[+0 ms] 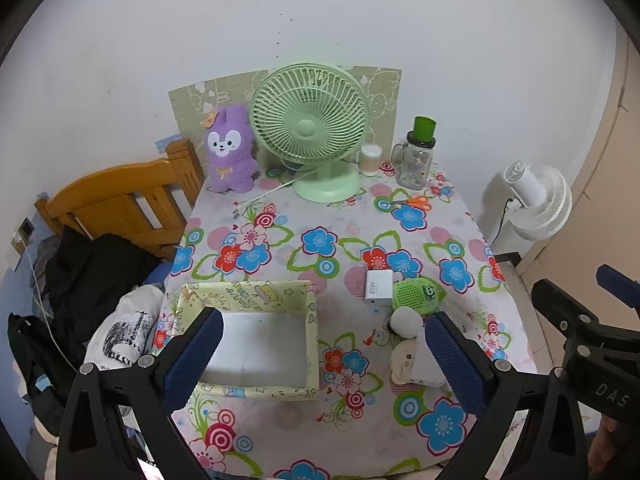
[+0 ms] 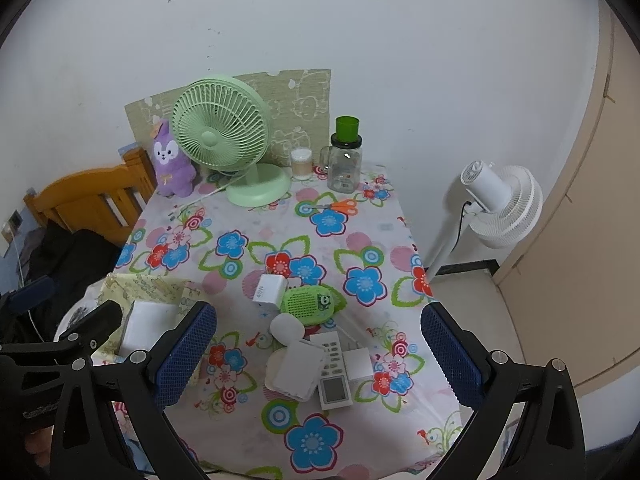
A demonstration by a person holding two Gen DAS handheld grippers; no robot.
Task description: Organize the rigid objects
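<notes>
A yellow fabric box (image 1: 256,300) with a white floor stands at the table's near left; it also shows in the right wrist view (image 2: 152,286). To its right lies a cluster: a white 45W charger (image 1: 378,288) (image 2: 268,290), a green speaker-like gadget (image 1: 416,294) (image 2: 310,304), a white round item (image 2: 286,332), a white case (image 2: 296,368), a remote (image 2: 334,372) and a small white cube (image 2: 358,364). My left gripper (image 1: 320,356) is open and empty above the box's right side. My right gripper (image 2: 320,352) is open and empty above the cluster.
At the table's back stand a purple plush (image 1: 232,150), a green desk fan (image 1: 312,128), a cotton-swab jar (image 1: 370,160) and a glass jar with a green cup (image 1: 416,160). Orange scissors (image 1: 416,202) lie nearby. A wooden bed (image 1: 120,200) is left, a white floor fan (image 2: 500,208) right.
</notes>
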